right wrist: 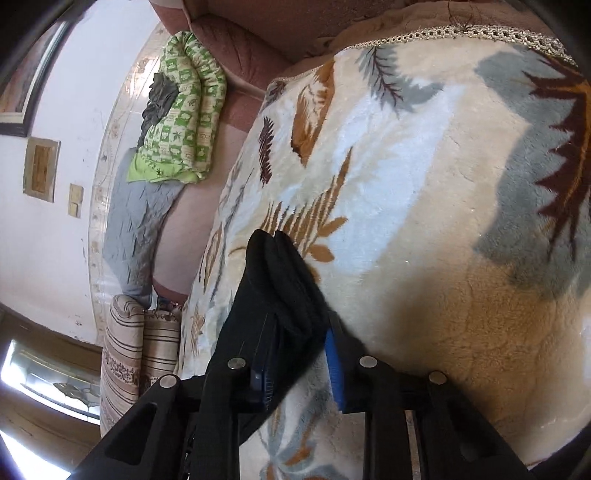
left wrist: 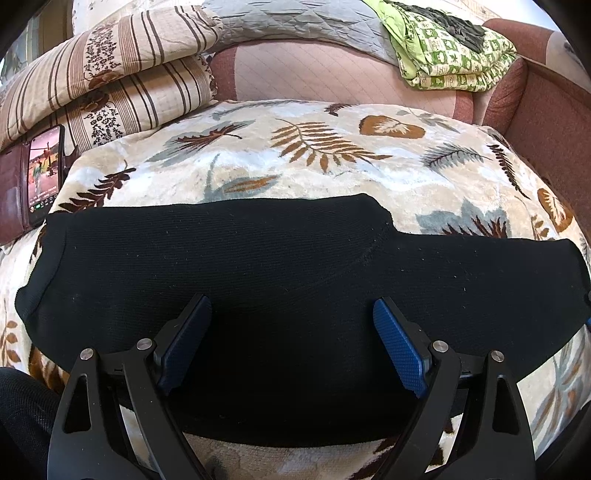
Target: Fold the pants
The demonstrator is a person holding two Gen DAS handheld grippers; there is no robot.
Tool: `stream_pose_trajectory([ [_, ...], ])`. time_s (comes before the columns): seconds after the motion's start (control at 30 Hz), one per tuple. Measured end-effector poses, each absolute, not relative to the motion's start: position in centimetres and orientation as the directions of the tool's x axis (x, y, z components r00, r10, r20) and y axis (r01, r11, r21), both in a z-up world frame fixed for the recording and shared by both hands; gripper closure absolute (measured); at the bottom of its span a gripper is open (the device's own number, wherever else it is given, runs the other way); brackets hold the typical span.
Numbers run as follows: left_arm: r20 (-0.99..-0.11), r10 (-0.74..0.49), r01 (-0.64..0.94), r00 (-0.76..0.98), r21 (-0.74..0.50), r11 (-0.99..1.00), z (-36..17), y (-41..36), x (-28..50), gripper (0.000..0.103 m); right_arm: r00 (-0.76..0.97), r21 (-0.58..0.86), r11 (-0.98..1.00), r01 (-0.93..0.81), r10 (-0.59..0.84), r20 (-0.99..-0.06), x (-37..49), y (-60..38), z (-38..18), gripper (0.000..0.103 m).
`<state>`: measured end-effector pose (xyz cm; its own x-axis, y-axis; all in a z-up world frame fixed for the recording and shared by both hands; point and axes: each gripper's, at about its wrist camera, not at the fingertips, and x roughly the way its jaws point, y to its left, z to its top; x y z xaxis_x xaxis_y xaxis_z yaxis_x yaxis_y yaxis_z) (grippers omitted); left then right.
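Black ribbed knit pants [left wrist: 258, 295] soft, limp, light on leaf-print plush blanket [left wrist: 314, 162]. My right gripper [right wrist: 299, 365] clamped on bunched edge; my left gripper [left wrist: 291, 343] apart above cloth. Grab doubled hem.

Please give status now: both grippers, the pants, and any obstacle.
Left hand-held gripper open, above black pants. Right hand-held gripper shut on pants end. Pants lie on leaf blanket. Phone beside pants, not in the way.

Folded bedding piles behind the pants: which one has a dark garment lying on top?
The green checked quilt at the back right. A dark grey garment lies on it; the brown striped quilts at the back left carry nothing.
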<state>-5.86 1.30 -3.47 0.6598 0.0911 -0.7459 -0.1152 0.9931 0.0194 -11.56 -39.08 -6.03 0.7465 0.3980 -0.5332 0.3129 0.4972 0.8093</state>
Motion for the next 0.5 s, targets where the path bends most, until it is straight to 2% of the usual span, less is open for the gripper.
stream_pose_trajectory([
  [0.37,-0.74,0.065,-0.124,0.669,-0.025,0.992,-3.1,1.6,-5.9,0.014,0.788,0.825,0.47,0.314,0.356,-0.503,-12.4,-39.3,-6.4,0.083],
  [0.43,-0.745,0.036,-0.125,0.666,-0.065,0.99,-2.8,2.0,-6.1,0.014,0.77,0.805,0.498,0.323,0.356,-0.529,-12.2,-39.2,-6.2,0.091],
  [0.5,-0.748,0.024,-0.129,0.664,-0.082,0.988,-2.4,2.3,-6.1,0.014,0.765,0.806,0.496,0.325,0.364,-0.532,-12.1,-39.2,-6.2,0.093],
])
